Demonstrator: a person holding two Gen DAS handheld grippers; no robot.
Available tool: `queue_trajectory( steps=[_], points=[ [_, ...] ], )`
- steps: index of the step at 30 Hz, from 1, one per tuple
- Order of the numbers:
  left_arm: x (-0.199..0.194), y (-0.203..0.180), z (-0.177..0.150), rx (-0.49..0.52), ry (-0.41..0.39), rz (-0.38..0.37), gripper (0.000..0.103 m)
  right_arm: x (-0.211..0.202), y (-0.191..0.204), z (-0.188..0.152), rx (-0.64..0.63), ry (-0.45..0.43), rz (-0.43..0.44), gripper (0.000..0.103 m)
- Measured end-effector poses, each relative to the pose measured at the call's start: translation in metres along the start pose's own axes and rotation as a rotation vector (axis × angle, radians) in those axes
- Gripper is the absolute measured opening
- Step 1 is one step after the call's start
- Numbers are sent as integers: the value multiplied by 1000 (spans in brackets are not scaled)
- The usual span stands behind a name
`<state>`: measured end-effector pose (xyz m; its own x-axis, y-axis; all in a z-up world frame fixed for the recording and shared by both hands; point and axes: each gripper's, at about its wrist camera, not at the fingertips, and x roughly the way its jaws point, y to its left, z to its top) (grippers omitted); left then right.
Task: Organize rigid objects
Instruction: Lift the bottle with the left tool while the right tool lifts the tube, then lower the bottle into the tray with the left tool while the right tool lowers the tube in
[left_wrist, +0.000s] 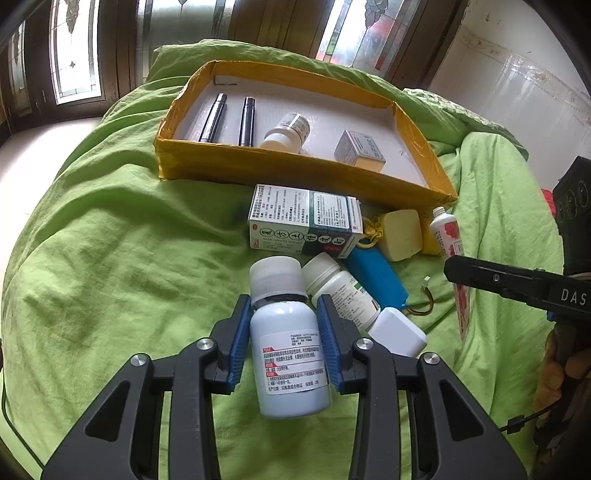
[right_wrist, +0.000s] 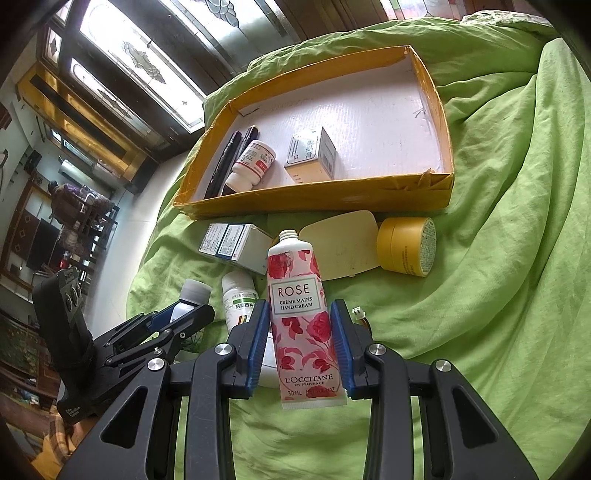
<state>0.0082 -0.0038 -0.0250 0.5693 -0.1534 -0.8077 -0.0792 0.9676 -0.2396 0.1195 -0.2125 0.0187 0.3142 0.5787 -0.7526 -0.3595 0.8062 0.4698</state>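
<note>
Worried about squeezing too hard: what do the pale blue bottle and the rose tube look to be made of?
The pale blue bottle looks like smooth, opaque rigid plastic with a ribbed white cap. The rose tube looks like glossy, soft laminate or plastic, flat-crimped at its end, probably squeezable.

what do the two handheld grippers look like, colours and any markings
Both are black plastic with cut-out triangular arms, silver round pivot bolts and blue ribbed pads on the fingers. The right gripper shows white letters "DAS" on its side; the left gripper has a black handle with round buttons.
</note>
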Motion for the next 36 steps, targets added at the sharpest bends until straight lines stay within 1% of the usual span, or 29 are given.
queue_trajectory(
  steps=[15,18,24,28,31,36],
  points=[
    [-7,0,3,-5,-16,1,33,-6,-1,2,3,-16,6,30],
    [-8,-3,4,-5,-12,-8,33,-8,0,4,6,-23,9,30],
    [-12,-12,8,38,-15,27,33,-15,2,8,6,-45,17,30],
    [-16,-23,17,88,-31,49,33,-22,3,15,3,-67,17,30],
    [-16,-27,27,100,-31,36,33,-28,6,23,5,-89,17,30],
    [-15,-32,57,57,-37,-34,33,-36,0,44,47,-138,24,30]
  ],
)
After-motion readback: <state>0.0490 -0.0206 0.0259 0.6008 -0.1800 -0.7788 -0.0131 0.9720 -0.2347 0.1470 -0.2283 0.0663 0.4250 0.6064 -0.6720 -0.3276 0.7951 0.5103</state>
